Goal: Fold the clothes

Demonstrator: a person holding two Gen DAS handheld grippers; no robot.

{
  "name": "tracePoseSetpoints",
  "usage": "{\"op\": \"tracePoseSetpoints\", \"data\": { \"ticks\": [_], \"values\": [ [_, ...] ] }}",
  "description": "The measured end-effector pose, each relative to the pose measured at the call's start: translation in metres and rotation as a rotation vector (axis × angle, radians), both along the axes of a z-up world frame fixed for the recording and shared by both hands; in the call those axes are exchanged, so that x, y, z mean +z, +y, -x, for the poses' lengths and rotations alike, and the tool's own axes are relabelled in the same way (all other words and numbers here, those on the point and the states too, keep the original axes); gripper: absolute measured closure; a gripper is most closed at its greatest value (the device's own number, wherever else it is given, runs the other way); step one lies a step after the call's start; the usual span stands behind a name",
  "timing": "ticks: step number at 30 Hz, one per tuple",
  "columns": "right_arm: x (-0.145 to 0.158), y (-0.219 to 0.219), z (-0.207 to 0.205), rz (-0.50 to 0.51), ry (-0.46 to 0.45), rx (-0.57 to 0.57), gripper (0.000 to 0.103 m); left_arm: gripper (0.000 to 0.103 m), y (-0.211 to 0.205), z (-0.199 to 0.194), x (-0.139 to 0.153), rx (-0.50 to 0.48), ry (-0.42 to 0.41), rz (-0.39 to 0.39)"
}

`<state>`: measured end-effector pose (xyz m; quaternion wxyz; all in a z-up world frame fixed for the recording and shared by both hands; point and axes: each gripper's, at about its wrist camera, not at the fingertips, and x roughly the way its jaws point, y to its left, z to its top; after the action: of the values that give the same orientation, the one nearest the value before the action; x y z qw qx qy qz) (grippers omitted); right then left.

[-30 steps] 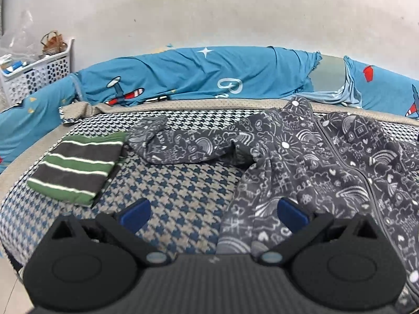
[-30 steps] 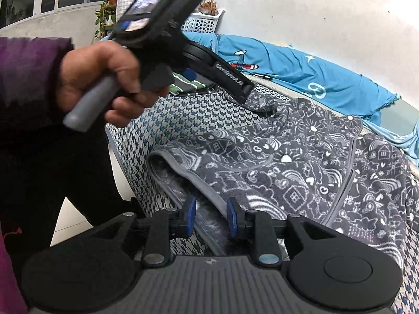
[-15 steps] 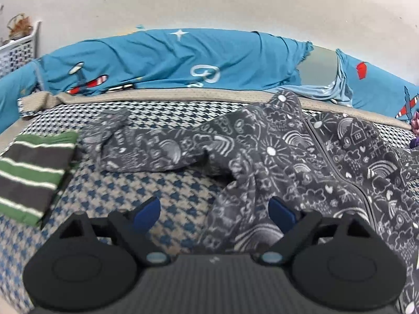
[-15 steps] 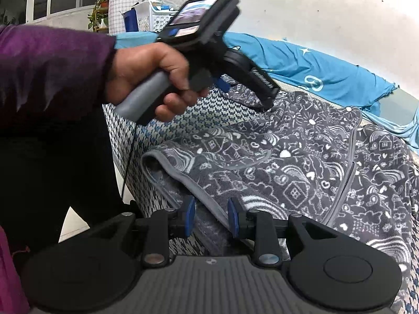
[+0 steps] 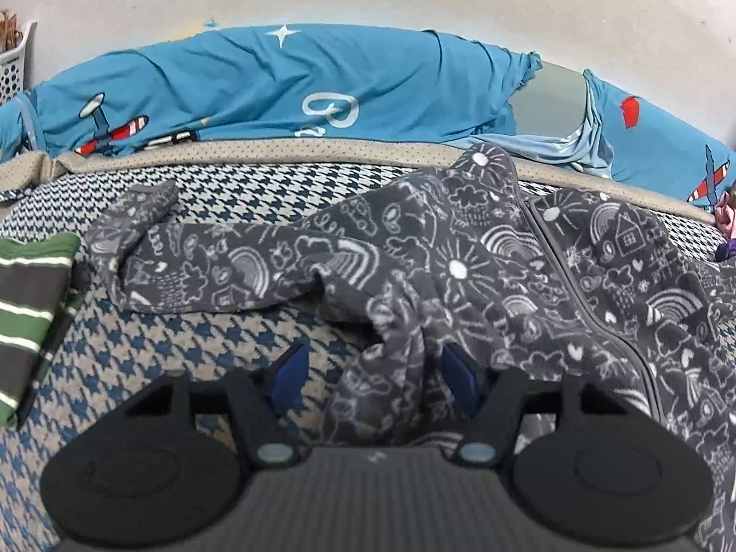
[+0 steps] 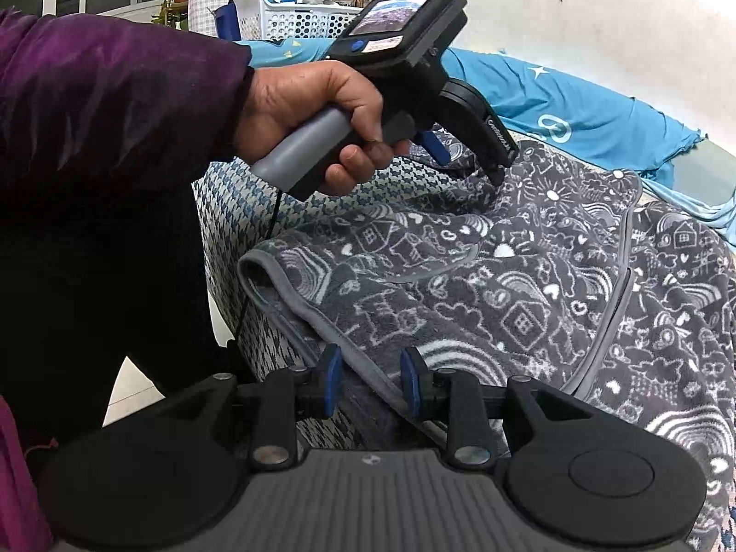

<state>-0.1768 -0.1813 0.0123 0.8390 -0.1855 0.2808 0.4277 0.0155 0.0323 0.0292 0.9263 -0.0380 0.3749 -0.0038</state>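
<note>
Between the closing left fingers (image 5: 290, 375) bunches the jacket (image 5: 460, 271); right fingers (image 6: 331, 384) clamp its hem.

soft cloth and hard plastic

the grey jacket (image 5: 460, 267) looks fuzzy and soft. the checked cover (image 5: 184, 345) is rough woven cloth. the blue sheet (image 5: 276, 87) is smooth. the basket (image 6: 294, 18) is white plastic.

A dark grey fleece garment (image 5: 460, 271) printed with white doodles of rainbows, houses and clouds lies spread open across the centre and right of the left wrist view, its zipper running down the right side. One sleeve (image 5: 198, 267) stretches flat toward the left, while a rumpled fold (image 5: 391, 368) bunches at lower centre.
</note>
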Motion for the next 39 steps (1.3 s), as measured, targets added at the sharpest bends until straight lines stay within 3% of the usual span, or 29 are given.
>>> {"op": "tracePoseSetpoints", "data": {
  "ticks": [5,7,11,15,27,33,37,39],
  "values": [
    [-0.001,0.000,-0.002,0.004,0.006,0.003,0.076,0.053,-0.002,-0.011,-0.006,0.001,0.017,-0.017],
    [-0.002,0.000,-0.003,0.007,0.008,0.003,0.076,0.072,0.000,-0.015,-0.009,0.006,0.032,-0.011],
    [-0.003,0.000,-0.006,0.008,0.015,0.002,0.076,0.078,0.003,-0.019,-0.014,0.002,0.052,0.017],
    [-0.004,0.001,-0.007,0.011,0.016,0.001,0.076,0.092,0.003,-0.019,-0.015,-0.001,0.042,0.007],
    [0.000,-0.003,-0.011,-0.053,0.043,0.057,0.076,0.092,0.029,-0.019,-0.015,0.129,0.060,-0.010],
    [0.001,-0.001,-0.015,-0.092,0.050,0.075,0.076,0.083,0.031,-0.021,-0.023,0.127,0.096,-0.029],
    [0.000,0.010,-0.013,-0.092,0.024,0.089,0.076,0.063,0.034,-0.019,-0.022,0.151,0.099,-0.045],
    [-0.001,0.015,-0.011,-0.087,0.006,0.097,0.076,0.061,0.039,-0.016,-0.021,0.159,0.102,-0.030]
  ]
}}
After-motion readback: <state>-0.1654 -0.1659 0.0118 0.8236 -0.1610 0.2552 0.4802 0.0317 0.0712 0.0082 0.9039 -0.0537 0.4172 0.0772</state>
